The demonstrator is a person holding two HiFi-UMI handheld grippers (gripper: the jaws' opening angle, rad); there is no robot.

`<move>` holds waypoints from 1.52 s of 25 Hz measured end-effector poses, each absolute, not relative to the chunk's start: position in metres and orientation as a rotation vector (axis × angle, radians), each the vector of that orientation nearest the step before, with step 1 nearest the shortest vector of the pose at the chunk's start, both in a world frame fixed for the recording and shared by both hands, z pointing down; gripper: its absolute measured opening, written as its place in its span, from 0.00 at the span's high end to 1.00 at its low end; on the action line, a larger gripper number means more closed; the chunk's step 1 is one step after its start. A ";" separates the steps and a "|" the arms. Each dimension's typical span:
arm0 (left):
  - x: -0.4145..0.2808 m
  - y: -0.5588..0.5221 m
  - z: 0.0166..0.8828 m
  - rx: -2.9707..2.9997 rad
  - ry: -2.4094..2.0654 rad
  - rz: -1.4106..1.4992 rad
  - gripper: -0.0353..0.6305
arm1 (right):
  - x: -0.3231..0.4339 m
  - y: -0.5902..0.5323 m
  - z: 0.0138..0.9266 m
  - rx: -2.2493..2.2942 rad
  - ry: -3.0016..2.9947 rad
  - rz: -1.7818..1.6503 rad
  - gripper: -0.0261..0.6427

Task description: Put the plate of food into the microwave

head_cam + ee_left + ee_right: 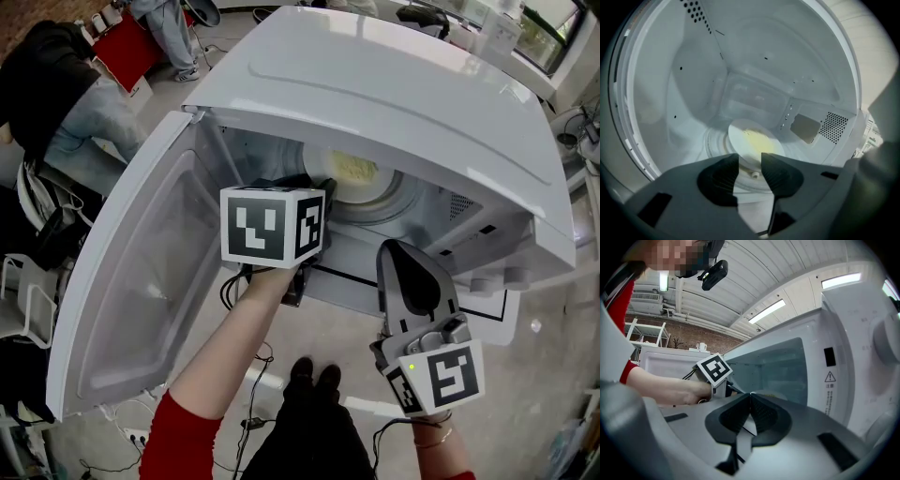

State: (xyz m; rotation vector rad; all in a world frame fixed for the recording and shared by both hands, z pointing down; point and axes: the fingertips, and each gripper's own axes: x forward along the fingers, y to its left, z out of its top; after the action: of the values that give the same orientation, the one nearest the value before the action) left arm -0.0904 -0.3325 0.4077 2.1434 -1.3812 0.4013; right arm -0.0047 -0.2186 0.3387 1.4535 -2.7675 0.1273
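- Head view: we look down on a white microwave (394,103), w/ its door (141,281) swung open toward 9 o'clock.
- The plate (354,173) w/ yellow food is already inside, flat on the turntable (715,140).
- The left gripper (314,187) reaches into the cavity mouth. In its own view the left gripper (750,164) has its jaws wide apart, w/ nothing pinched btwn the pads.
- Key relation: the plate (754,143) lies dead ahead of those jaws at 12 o'clock, just past the tips and seen through the gap. We judge it released, so the way out is straight back toward 6 o'clock.
- The right gripper (401,251) waits outside the cavity at approx 5 o'clock of the plate, well apart. Its jaws (750,397) are pressed together and empty.
- The left hand is the nearer; the door is not yet shut.
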 end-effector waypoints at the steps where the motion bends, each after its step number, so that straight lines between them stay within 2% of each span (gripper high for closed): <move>1: -0.091 -0.333 0.407 2.141 -1.382 0.396 0.73 | -0.006 -0.220 0.335 1.460 -2.784 0.118 0.94; 15: -0.096 -0.339 0.403 2.163 -1.441 0.418 0.70 | -0.003 -0.220 0.341 1.444 -2.769 0.120 0.94; 21: -0.107 -0.333 0.381 2.203 -1.481 0.198 0.71 | 0.000 -0.217 0.342 1.440 -2.764 0.133 0.94; 26: -0.102 -0.299 0.349 2.376 -1.455 -0.039 0.93 | 0.001 -0.209 0.333 1.421 -2.808 0.133 0.94; 33: -0.075 -0.244 0.318 2.472 -1.281 -0.217 0.93 | 0.015 -0.185 0.304 1.370 -2.844 0.157 0.94; 38: -0.062 -0.212 0.290 2.495 -1.198 -0.187 0.93 | 0.027 -0.166 0.274 1.394 -2.838 0.200 0.94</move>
State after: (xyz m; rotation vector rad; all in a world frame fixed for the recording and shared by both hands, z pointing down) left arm -0.0620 -0.2123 0.2904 2.4953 -1.1978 -0.1867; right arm 0.0274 -0.1661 0.2739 1.3936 -2.8385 0.1996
